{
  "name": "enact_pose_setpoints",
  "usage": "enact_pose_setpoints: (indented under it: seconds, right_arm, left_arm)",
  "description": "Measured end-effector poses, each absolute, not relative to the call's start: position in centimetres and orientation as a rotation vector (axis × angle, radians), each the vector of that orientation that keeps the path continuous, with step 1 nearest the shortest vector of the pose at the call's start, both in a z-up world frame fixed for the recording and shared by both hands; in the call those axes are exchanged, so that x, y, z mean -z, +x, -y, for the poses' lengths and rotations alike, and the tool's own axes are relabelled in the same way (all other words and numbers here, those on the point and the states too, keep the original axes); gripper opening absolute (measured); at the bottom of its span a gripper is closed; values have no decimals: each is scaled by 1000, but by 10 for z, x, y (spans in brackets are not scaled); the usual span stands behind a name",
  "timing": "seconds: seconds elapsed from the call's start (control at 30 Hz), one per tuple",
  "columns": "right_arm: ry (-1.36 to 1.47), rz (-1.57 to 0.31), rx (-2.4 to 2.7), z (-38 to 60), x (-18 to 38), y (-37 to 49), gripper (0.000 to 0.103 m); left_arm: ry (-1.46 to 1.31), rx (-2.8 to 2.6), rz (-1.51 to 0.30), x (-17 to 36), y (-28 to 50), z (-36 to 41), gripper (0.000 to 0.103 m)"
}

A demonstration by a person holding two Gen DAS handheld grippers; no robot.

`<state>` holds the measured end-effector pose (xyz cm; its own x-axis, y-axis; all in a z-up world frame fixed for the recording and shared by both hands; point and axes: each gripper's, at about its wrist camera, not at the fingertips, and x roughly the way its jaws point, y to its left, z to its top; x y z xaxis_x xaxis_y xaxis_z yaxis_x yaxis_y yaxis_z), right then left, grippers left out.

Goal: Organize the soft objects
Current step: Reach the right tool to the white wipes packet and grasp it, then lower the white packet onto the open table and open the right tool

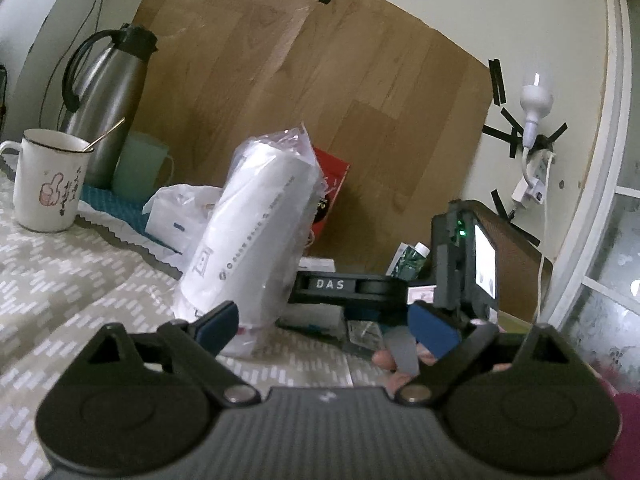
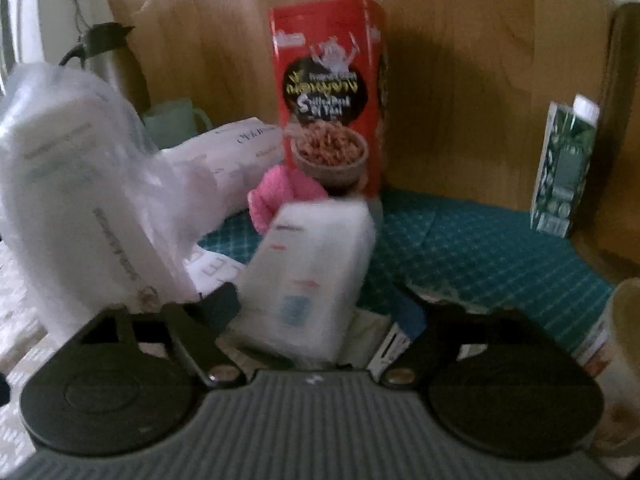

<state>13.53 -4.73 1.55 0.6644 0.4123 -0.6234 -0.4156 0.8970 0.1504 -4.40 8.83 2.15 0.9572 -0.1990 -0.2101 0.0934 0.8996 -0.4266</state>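
Firstly, in the left wrist view, we see the left gripper point(image 1: 326, 326) spread wide, its blue pads clear of everything. A white roll in clear plastic wrap point(image 1: 256, 236) stands tilted on the patterned cloth point(image 1: 80, 280), just ahead of the left pad and slightly left of the gap between the jaws; whether the pad touches the wrap we cannot tell. Behind the roll lie a white plastic bag point(image 1: 176, 212) and a red box point(image 1: 332, 188), the latter against the wood-grain board point(image 1: 320, 80). At far left we note an enamel mug point(image 1: 46, 182) with a spoon, a steel thermos point(image 1: 108, 108) and a pale green cup point(image 1: 140, 168). The right gripper point(image 1: 400, 284) crosses the scene beyond the roll, with a person's fingers point(image 1: 386, 360) below it.

Next, in the right wrist view, which is blurred, we see the right gripper point(image 2: 320, 308) also wide. A white soft pack point(image 2: 312, 276) stands leaning between the jaws, nearer the left finger, with no pad visibly pressing on it. The wrapped roll point(image 2: 76, 192) rises at left, beside the left finger. A pink soft item point(image 2: 276, 196) lies behind the pack, in front of the red noodle box point(image 2: 328, 92). A green carton point(image 2: 564, 172) stands at right on the teal mat point(image 2: 480, 248).
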Motion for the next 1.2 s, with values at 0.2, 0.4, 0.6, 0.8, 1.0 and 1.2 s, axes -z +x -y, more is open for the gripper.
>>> enact_pose_setpoints:
  seconds: [0.2,0.4,0.6,0.8,1.0,1.2]
  right_arm:
    - [44,-752,-527,52,-24,133,60]
    - [-3,-714,-512,57,-32,109,48]
    - [23,-664,-514,89,-50,72,44]
    - [44,-659,-561,134,-59,16,45]
    - [66,-763,-683,163,-48,-33,49]
    - [50,-694,-581,170,-43,-56,81]
  left_arm:
    - [-418,146,-253,-21,-45,-87,96]
    - [-412,135,-258,-22,-44,-86,96]
    - [-417,127,-261,-21,-43,-88,96]
    - [-429,133,-279,-21,-41,-89,96]
    - [-406,195,-347,-19,-31,-83,99]
    - [-377,191,-373,-17,-29,-77,99]
